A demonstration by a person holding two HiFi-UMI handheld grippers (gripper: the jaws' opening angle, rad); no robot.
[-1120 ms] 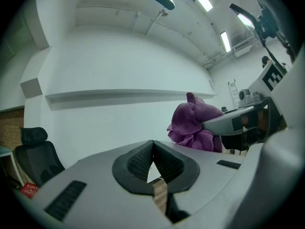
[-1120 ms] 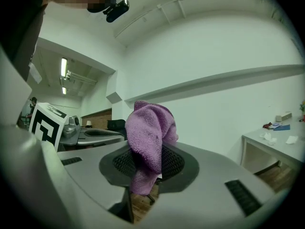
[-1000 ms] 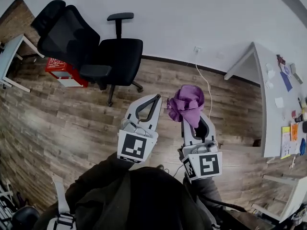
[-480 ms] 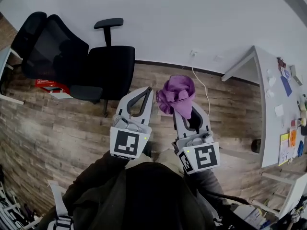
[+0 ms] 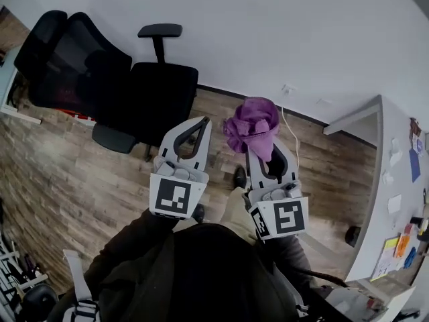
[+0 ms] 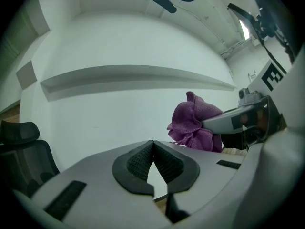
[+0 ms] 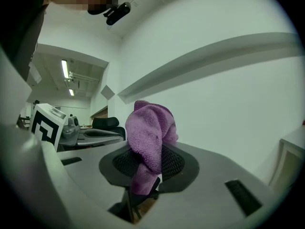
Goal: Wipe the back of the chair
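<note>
While the left gripper [image 5: 199, 127] is shut on nothing, its pads meeting at the tips with only wall behind them in its own view, the right gripper [image 5: 267, 158] is clamped on a purple cloth [image 5: 253, 127], most of which bunches up above the jaws. Both point forward, side by side, over the wood floor [image 5: 80, 173].

The black chair [image 5: 114, 79] stands ahead and off to the left against the white wall [image 5: 281, 25], well apart from both grippers. The empty left gripper is the nearer one (the cloth sits on the farther side). The backrest [image 5: 74, 62] leans from the seat [image 5: 164, 89] away to the headrest [image 5: 37, 35] at far left, so I judge the cloth must travel forward and leftward.

Only the head view shows the whole chair. The left gripper view catches just its upper part at the left margin, and only the right gripper view shows the cloth pinched between the pads.
</note>
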